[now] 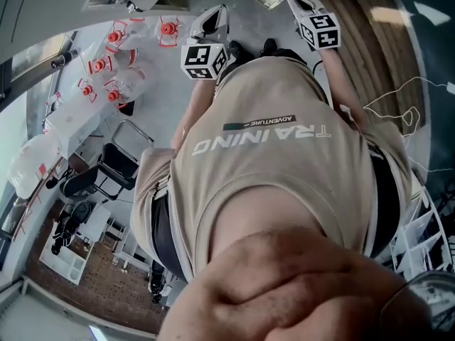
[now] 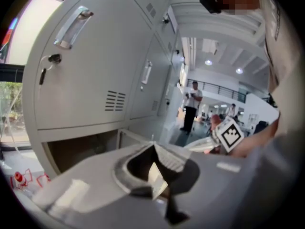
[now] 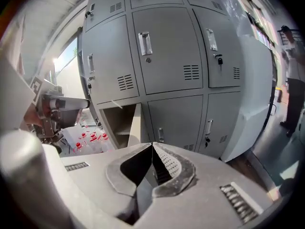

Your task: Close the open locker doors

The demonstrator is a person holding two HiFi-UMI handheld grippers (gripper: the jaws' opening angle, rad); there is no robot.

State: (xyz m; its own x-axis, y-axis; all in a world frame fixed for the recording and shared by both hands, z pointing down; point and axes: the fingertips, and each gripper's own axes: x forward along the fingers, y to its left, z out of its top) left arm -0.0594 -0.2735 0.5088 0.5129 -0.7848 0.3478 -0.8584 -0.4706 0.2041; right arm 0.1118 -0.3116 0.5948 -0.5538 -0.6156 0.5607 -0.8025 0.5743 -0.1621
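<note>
— Which door's open?
— Bottom-left of the grey locker bank (image 3: 167, 56); its door (image 3: 135, 124) stands ajar, clearest in the right gripper view.
— Jaws?
— Left gripper (image 2: 153, 147) and right gripper (image 3: 152, 145) are pressed together, empty. The head view catches mostly a beige shirt (image 1: 270, 162).

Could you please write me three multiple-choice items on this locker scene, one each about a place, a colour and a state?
1. In the right gripper view, where is the open locker door?
A. top row
B. lower row, at the left
C. middle row, at the right

2. What colour are the bottle caps?
A. red
B. blue
C. green

3. How are the jaws of the right gripper?
A. wide apart
B. shut on a handle
C. together, with nothing between them

Answers: B, that door stands swung out low on the left; A, the caps show red; C, the jaw tips meet on nothing.
</note>
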